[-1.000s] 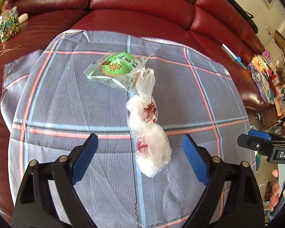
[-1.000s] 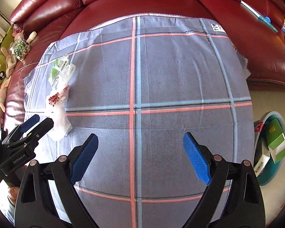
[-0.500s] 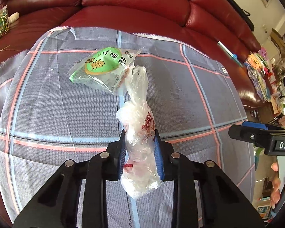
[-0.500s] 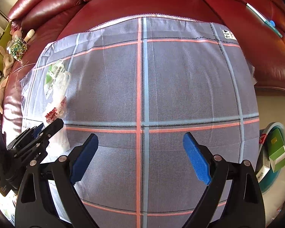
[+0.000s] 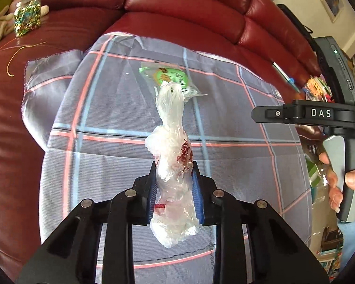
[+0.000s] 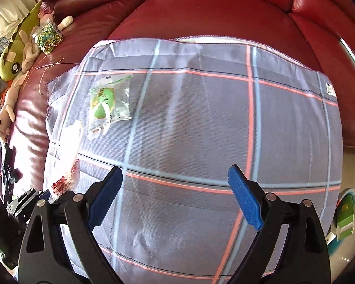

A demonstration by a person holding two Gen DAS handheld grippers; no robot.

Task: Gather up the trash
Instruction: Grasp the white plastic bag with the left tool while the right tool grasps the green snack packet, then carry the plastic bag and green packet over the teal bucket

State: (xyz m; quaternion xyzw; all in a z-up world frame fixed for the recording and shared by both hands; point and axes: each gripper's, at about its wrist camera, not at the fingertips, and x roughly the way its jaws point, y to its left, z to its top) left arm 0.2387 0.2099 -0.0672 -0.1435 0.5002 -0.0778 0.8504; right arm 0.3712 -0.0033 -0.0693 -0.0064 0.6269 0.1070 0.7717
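— Plastic bag [image 5: 175,177] with red print: where is it?
— Pinched between the blue pads of the left gripper [image 5: 175,189], its twisted top sticking out past the fingertips.
— And the green wrapper [image 6: 107,104]?
— Ahead of that gripper, flat on the checked cloth [image 6: 201,123].
— The right gripper [image 6: 175,198]?
— Spread wide over the cloth, holding nothing.

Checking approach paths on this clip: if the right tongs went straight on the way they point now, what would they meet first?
Most likely the bare plaid cloth over the red sofa. The right tongs are open with nothing between them, and the green snack packet lies well off to their left. Depth is hard to judge.
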